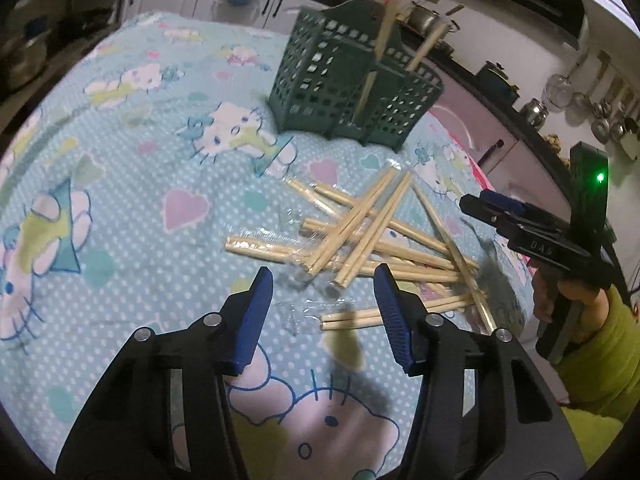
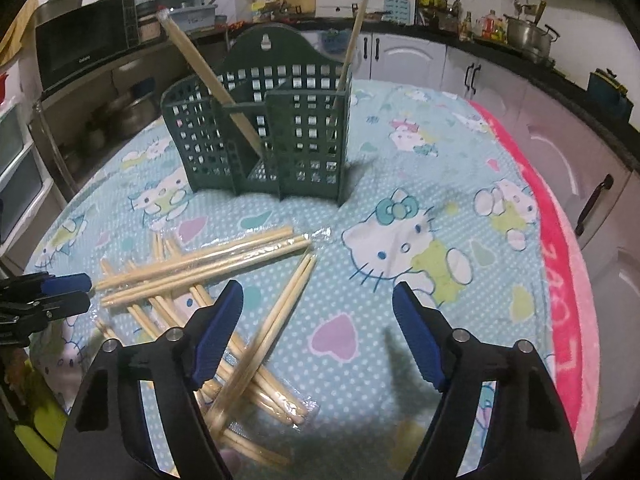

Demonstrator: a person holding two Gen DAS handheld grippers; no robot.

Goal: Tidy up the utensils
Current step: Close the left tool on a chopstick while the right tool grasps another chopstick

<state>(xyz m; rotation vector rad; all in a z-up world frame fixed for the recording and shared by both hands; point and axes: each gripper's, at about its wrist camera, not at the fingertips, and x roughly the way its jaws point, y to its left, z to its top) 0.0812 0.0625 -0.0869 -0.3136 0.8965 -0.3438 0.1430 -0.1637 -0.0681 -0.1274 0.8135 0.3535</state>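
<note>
A loose pile of wooden chopsticks [image 1: 380, 232] [image 2: 200, 264], some in clear wrappers, lies on the cat-print cloth. Behind it stands a dark green perforated utensil holder [image 1: 332, 92] [image 2: 260, 140] with two chopstick pairs [image 1: 386, 24] [image 2: 208, 76] leaning out of it. My left gripper [image 1: 323, 276] is open just above the near end of the pile; a wrapped pair [image 1: 348, 316] lies between its fingers, untouched. My right gripper [image 2: 318, 289] is open over the pile's other side, with one pair [image 2: 280, 320] close to its left finger. Each gripper shows in the other's view [image 1: 476, 199] [image 2: 87, 291].
The blue cat-print cloth [image 2: 400, 240] covers the table, with a pink towel [image 2: 568, 280] along its right edge. Kitchen cabinets, pots and a microwave [image 2: 80, 48] ring the table. A hand in a yellow-green sleeve [image 1: 600, 340] holds the right gripper.
</note>
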